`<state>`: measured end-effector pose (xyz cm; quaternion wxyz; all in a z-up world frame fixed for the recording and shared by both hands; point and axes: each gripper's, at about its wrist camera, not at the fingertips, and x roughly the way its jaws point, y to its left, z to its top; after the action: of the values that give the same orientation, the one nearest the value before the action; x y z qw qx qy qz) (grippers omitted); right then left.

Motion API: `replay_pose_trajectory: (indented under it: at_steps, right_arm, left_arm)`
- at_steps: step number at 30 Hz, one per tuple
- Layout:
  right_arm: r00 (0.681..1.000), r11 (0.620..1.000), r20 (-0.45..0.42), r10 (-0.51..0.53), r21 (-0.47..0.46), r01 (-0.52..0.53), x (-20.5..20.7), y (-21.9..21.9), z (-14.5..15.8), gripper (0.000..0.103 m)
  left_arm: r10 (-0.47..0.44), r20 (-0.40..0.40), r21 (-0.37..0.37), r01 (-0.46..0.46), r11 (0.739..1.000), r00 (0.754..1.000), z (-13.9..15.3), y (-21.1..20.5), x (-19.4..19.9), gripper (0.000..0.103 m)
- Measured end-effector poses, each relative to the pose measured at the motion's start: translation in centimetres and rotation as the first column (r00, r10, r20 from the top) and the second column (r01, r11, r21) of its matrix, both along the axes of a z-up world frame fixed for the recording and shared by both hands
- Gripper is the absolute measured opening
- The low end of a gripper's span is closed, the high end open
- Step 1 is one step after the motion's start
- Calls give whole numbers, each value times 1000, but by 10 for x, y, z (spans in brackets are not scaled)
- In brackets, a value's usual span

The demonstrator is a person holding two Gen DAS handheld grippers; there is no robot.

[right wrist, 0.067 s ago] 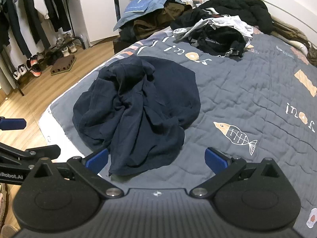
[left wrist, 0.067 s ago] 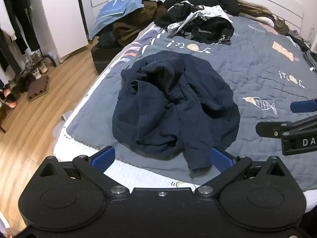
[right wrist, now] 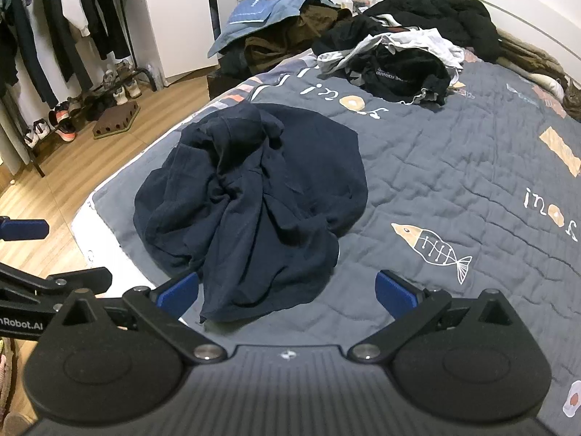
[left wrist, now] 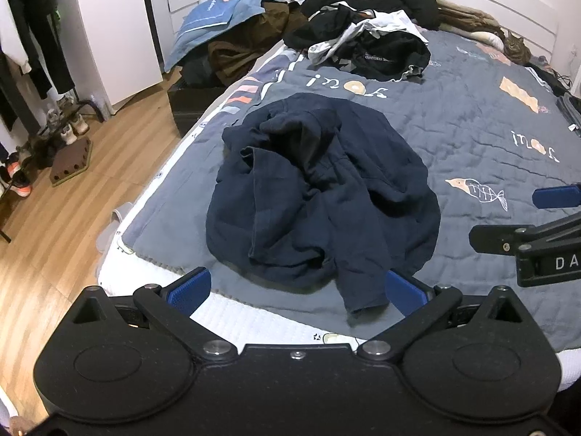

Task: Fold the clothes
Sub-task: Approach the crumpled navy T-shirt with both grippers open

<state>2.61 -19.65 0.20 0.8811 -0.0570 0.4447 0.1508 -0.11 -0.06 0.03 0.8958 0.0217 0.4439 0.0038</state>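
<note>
1. A bed (left wrist: 472, 116) under a grey quilt fills the room; a heap of dark and white clothes (left wrist: 370, 47) sits at its far end, toward 12 o'clock.
2. A navy garment (left wrist: 319, 196) lies crumpled, not folded, near the bed's front edge, its long axis running roughly 12 to 6.
3. The left claw (left wrist: 296, 287) hovers spread, empty, the garment's trailing tail dead ahead at 12 between its pads.
4. The right claw (right wrist: 287, 290) hovers spread, empty; the garment lies toward 11. The left looks more squarely lined up.
</note>
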Motion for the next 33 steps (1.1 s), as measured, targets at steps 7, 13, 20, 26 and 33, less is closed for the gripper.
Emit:
replay_pose_trajectory:
  at_steps: [7,13,20,26,33]
  right_arm:
    - [1000,1000,-5,-3,10,3,2,0,-1,103]
    - [1000,1000,3,-3,13,3,-1,-1,2,103]
    - [1000,1000,4,-6,22,6,-1,-2,5,103]
    - [1000,1000,5,-4,21,4,-2,-1,6,103]
    - [1000,999,-4,-7,39,7,-1,-1,7,103]
  left_arm:
    - [0,8,6,0,1000,1000,2,-2,1,103]
    - [-2,12,-19,3,1000,1000,4,1,-1,103]
    - [-3,19,-65,5,998,1000,5,5,-1,103]
    - [-6,34,-69,8,998,999,7,4,-3,103]
    - [-23,51,-63,26,998,998,9,4,-3,103]
